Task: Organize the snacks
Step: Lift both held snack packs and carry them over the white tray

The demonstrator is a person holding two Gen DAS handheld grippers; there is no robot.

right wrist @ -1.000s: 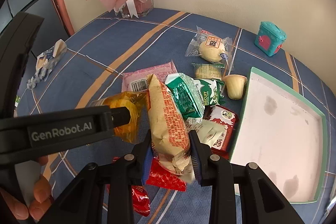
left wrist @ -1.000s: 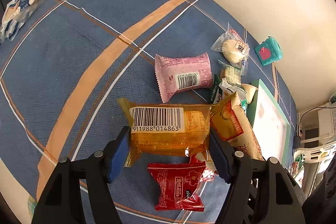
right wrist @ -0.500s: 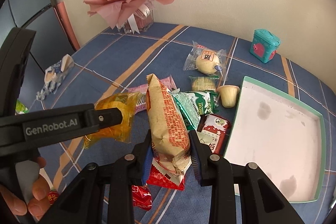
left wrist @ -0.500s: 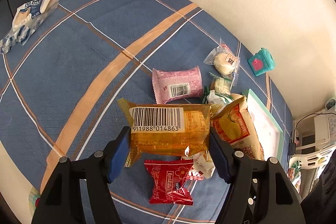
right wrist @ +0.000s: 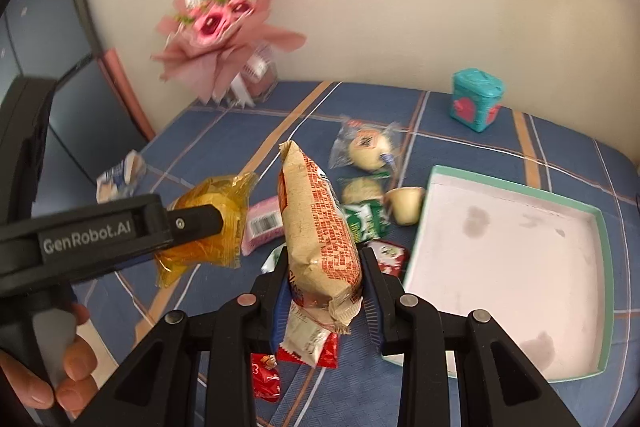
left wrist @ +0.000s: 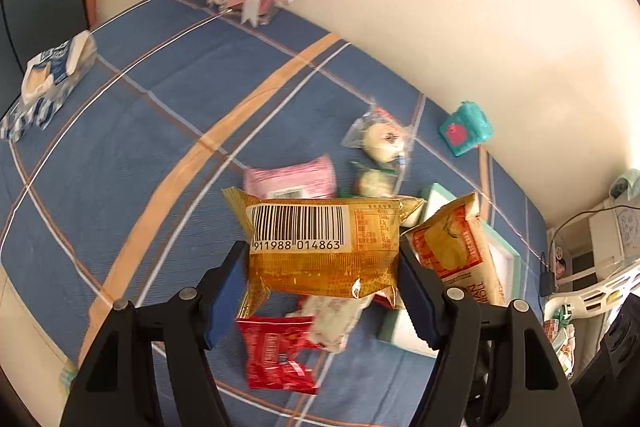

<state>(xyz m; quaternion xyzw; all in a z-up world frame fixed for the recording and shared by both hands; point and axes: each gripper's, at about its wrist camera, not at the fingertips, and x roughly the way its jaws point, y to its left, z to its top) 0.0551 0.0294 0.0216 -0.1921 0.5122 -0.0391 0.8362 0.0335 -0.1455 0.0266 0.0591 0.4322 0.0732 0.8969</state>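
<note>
The left gripper (left wrist: 322,291), at lower centre of the left wrist view, pinches a golden-yellow snack packet (left wrist: 324,251) across its short ends, barcode facing the camera, lifted clear of the blue plaid tablecloth (left wrist: 120,131). The right gripper (right wrist: 326,291), at lower centre of the right wrist view, is pressed together on a tall beige and orange snack bag (right wrist: 316,227), held upright by its lower end. In that view the left gripper and its packet appear at left, with a person's fingers (right wrist: 72,375) on the handle at lower left.

An empty tray with a mint-green rim (right wrist: 604,267) lies at right, its pale floor bare. The other snacks lie loose on the cloth between the grippers and the tray: a pink packet (left wrist: 292,179), a clear-wrapped round bun (right wrist: 366,149), a green biscuit pack (right wrist: 366,221), a small pudding cup (right wrist: 406,203) and red packets (left wrist: 276,355). A teal toy box (right wrist: 476,99) and a pink bouquet (right wrist: 224,31) stand near the wall.

The step in hand looks like carrying both packets to the tray. To do it well, each should probably travel high enough to clear the rim and the loose pile, then be lowered flat onto the floor of the tray before release. The tall bag wants laying on its side, as it would likely topple. Placing the two side by side, against one wall, would leave room for the rest.
</note>
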